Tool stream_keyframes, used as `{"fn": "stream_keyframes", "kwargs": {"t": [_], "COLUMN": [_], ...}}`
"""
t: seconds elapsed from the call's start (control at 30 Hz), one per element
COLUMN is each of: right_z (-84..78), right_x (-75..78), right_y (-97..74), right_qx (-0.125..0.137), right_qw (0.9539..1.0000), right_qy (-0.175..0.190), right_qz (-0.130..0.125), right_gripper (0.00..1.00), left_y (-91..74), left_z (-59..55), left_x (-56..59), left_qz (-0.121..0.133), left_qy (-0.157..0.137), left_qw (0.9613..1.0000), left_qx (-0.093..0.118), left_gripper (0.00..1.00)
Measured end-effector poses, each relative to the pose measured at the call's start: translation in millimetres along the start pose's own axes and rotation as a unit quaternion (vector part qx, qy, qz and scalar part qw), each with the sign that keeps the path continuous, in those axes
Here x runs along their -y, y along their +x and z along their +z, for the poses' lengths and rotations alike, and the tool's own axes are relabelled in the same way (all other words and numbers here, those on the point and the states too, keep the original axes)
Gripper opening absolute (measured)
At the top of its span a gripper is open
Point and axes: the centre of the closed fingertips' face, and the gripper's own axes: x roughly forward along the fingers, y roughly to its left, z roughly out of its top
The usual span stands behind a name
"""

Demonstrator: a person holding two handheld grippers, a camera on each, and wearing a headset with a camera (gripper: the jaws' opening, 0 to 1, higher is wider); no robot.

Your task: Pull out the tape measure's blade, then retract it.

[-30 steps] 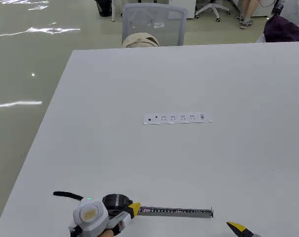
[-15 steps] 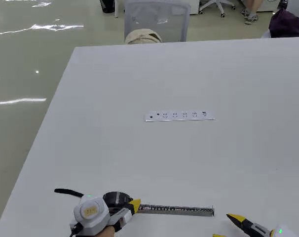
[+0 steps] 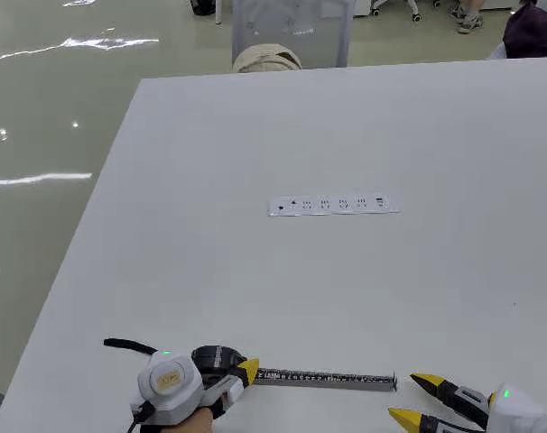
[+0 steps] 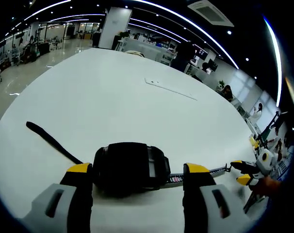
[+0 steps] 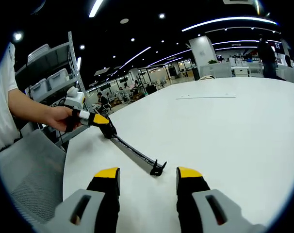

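Tape measure (image 3: 217, 359), one, clamped by left gripper (image 4: 137, 170); right gripper (image 5: 148, 174) has fingers apart near blade (image 3: 323, 380).

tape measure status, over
Left gripper shut on tape measure. Right gripper open, just short of the end hook. The blade partly out, flat on table. Power strip well off.
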Motion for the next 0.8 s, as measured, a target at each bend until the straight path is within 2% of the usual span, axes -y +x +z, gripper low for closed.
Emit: {"fn": "stream_keyframes", "kwargs": {"t": [0.27, 0.6, 0.8], "right_z": [-1.7, -4.7, -4.5], "right_x": [3.6, 1.9, 5.2], "right_y": [7.3, 17.3, 24.5], "right_qx": [-0.006, -0.015, -0.021], "right_qw": [0.9999, 0.9994, 0.9991], "right_qy": [0.004, 0.002, 0.003], "right_qz": [0.011, 0.030, 0.037], "right_gripper": [0.46, 0.38, 0.37], "left_y": [0.7, -0.4, -0.2], "left_z": [-0.5, -0.8, -1.6], "left_x": [-0.9, -0.9, -0.7], "left_qz": [-0.001, -0.001, -0.002], "left_qy": [0.002, 0.006, 0.008], "left_qw": [1.0000, 1.0000, 0.9999], "left_qx": [-0.002, -0.007, -0.008], "left_gripper": [0.74, 0.73, 0.74]}}
